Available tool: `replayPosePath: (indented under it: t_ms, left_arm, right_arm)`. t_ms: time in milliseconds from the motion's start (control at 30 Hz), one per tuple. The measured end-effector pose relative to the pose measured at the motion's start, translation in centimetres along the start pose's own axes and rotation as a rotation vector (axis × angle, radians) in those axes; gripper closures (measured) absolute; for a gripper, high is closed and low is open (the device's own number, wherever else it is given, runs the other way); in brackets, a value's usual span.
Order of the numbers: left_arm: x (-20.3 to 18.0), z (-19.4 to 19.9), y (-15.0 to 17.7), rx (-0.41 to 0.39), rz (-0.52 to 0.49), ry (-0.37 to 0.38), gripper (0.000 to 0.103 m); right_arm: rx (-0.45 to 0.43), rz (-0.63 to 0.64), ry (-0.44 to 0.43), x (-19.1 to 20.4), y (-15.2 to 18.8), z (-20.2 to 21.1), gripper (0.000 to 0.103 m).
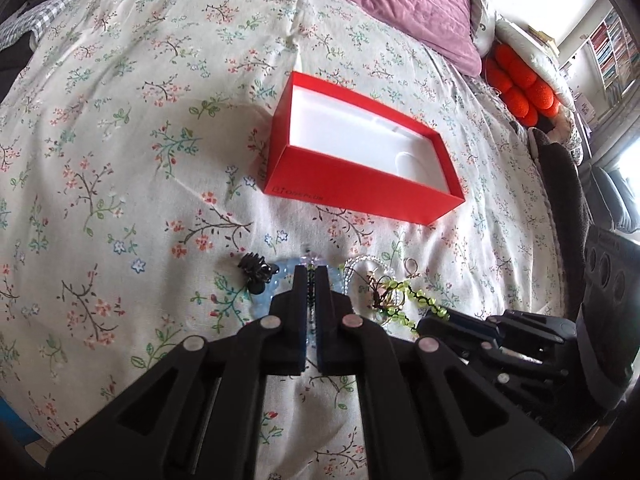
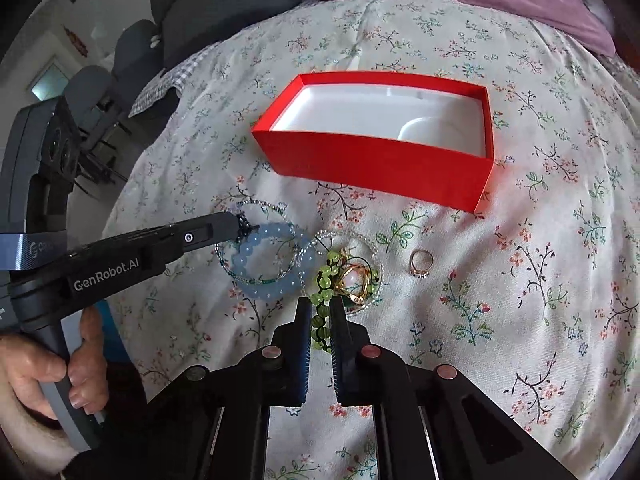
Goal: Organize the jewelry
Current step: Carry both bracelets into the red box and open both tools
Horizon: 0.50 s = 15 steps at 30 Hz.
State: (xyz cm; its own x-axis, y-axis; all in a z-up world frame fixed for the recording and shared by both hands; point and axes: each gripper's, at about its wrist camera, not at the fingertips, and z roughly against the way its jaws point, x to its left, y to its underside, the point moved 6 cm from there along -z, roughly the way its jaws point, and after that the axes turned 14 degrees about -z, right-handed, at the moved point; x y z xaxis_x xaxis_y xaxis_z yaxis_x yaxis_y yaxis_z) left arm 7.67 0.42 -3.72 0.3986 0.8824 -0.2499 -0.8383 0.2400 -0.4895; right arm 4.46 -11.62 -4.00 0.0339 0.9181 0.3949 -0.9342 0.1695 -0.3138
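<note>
An open red box (image 1: 362,184) with a white lining lies on the floral bedspread; it also shows in the right wrist view (image 2: 376,164). In front of it lies a heap of jewelry: a blue bead bracelet (image 2: 266,260), thin beaded hoops (image 2: 344,240), a green bead bracelet (image 2: 326,280), a gold ring with a pale stone (image 2: 354,278), a separate gold ring (image 2: 421,263) and a black clip (image 1: 256,270). My left gripper (image 1: 311,274) is shut on a thin beaded strand over the blue bracelet. My right gripper (image 2: 321,304) is shut on the green bead bracelet.
A purple pillow (image 1: 400,4) lies at the head of the bed. An orange ball cushion (image 1: 520,84) sits at the right edge. Dark chairs (image 2: 192,20) stand beyond the bed's left side. A hand (image 2: 40,372) holds the left gripper's handle.
</note>
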Motion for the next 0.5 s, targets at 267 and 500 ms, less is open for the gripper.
replayPosePath:
  t_ms: [267,500]
  left_arm:
    - [-0.6,2.0,-1.8,-0.051,-0.013,0.006,0.099]
    - [-1.6,3.5,-3.8,-0.095,-0.024,0.022,0.099]
  right_arm:
    - [-0.079,-0.056,-0.047,-0.2,-2.4,3.1,0.094]
    - [-0.151,-0.11,-0.095,-0.5,-4.7,6.0,0.094]
